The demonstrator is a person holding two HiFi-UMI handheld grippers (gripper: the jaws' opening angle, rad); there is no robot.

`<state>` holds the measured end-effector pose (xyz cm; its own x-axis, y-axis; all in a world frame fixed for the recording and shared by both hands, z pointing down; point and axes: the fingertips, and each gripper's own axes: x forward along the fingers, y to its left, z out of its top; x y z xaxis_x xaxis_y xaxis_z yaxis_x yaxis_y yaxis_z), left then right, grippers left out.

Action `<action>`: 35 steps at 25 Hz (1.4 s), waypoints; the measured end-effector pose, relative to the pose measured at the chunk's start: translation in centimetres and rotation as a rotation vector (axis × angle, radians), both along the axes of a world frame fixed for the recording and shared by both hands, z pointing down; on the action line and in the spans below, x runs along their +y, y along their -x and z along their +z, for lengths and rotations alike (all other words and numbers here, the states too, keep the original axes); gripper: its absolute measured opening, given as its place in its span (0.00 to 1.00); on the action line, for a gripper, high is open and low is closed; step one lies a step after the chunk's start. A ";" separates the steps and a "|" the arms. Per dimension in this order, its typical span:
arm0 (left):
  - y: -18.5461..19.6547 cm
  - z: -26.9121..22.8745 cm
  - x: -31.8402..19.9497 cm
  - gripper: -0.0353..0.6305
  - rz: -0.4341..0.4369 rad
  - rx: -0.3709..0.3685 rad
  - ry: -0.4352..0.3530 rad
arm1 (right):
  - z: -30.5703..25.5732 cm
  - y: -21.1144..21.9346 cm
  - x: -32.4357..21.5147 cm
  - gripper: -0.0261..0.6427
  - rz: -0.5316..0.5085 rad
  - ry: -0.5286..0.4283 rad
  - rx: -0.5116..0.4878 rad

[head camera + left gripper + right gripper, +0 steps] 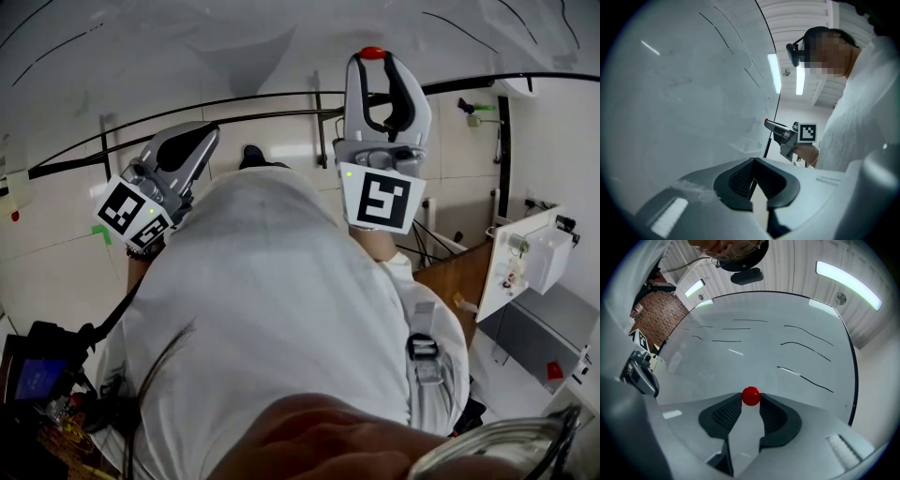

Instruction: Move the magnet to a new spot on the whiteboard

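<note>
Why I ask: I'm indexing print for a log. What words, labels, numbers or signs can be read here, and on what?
No readable words, numbers or brands in any view.
Marker squares on left gripper and right gripper: black-and-white code patterns, not letters.
The whiteboard: black pen strokes only, no words.
The magnet between the right fingers: plain red, no print.
The blue screen: too small to read.

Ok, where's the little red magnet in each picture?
Head view: top centre, the red magnet at the tip of the right hand-held gripper, at the whiteboard.
Left gripper view: a tiny red dot mid-frame, at that gripper's tip.
Right gripper view: centre, pinched between the jaws.
Shared landmark: the whiteboard's black pen lines.
</note>
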<state>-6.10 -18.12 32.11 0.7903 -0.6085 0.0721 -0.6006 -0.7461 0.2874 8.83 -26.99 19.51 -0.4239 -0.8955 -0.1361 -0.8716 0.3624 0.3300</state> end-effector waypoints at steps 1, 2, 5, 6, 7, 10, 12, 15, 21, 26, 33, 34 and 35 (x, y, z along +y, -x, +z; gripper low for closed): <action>0.3 0.0 0.3 0.06 -0.003 0.001 -0.005 | 0.1 0.3 0.4 0.22 -0.006 0.003 -0.002; 0.5 -0.1 0.6 0.06 -0.003 0.002 -0.010 | 0.1 0.6 0.8 0.22 -0.016 0.002 -0.006; 1.1 0.2 1.4 0.06 0.014 0.001 -0.022 | 0.1 1.7 2.1 0.22 -0.055 -0.009 -0.015; 1.2 0.4 1.7 0.06 0.022 0.001 -0.023 | 0.2 2.0 2.6 0.22 -0.062 -0.009 -0.015; 1.4 0.6 2.0 0.06 0.029 0.001 -0.023 | 0.4 2.3 3.1 0.22 -0.067 -0.006 -0.019; 2.2 0.9 3.1 0.06 0.049 0.016 -0.026 | 1.1 2.8 4.8 0.22 -0.071 0.014 -0.040; 2.5 0.8 3.8 0.06 0.068 0.028 -0.032 | 1.3 2.7 6.2 0.22 -0.052 0.010 -0.022; 2.6 1.0 5.1 0.06 0.100 0.040 -0.037 | 1.5 2.2 9.0 0.22 -0.011 0.004 0.012; 1.7 1.4 7.1 0.06 0.154 0.041 -0.033 | 3.4 0.3 12.6 0.22 0.062 0.077 0.054; 1.9 4.1 10.5 0.06 0.056 -0.015 -0.015 | 4.1 -0.9 16.1 0.22 0.035 0.083 0.009; 2.7 2.7 11.2 0.06 -0.029 -0.014 0.007 | 1.9 0.0 17.3 0.22 -0.053 0.039 -0.057; 2.6 2.7 11.3 0.06 -0.037 -0.019 0.014 | 2.2 -0.3 17.3 0.22 -0.058 0.050 -0.066; 2.5 2.8 11.3 0.06 -0.042 -0.028 0.022 | 2.6 -0.6 17.3 0.22 -0.062 0.065 -0.075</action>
<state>-8.55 -6.77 34.89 0.7617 -0.6389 0.1078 -0.6393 -0.7139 0.2857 9.48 -9.65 22.09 -0.4694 -0.8759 -0.1118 -0.8683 0.4348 0.2389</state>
